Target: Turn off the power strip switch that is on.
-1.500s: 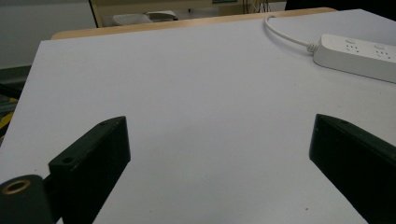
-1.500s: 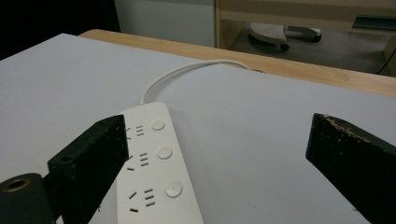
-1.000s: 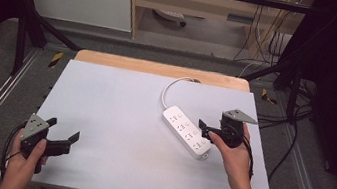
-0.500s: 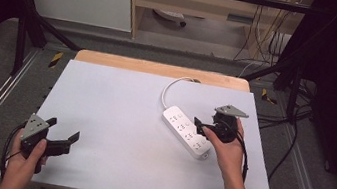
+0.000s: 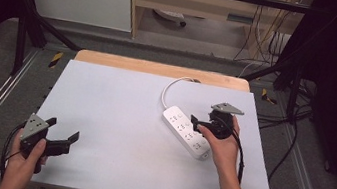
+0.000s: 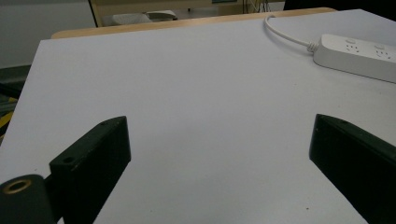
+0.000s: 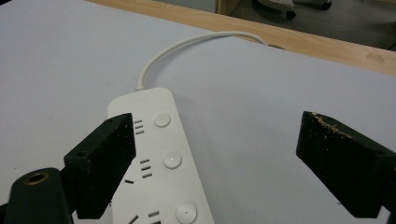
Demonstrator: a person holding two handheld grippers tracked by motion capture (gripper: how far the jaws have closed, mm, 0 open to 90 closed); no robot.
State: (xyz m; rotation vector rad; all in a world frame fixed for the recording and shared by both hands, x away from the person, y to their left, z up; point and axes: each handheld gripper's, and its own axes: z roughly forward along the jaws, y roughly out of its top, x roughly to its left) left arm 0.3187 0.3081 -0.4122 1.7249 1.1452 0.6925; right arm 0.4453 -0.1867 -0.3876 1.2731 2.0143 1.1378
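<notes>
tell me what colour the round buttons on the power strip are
White, matching the white plastic power strip itself; its round buttons show best in the right gripper view.

We hold our left gripper low near our own edge, jaws wide apart; our right gripper hovers farther forward, jaws spread.

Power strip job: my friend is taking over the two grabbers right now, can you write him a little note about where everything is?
Left gripper: jaws open, holding nothing, low at the near left of the white table, far from the strip.
Right gripper: jaws open wide, hanging just above the power strip, not gripping it.
Power strip: lies flat and slanted on the table's right half; its white cable curls off toward the far edge. All sockets look empty.
Done: right gripper brought over the strip.
Left: probably lower the right gripper, then press a button or grip the strip.
</notes>
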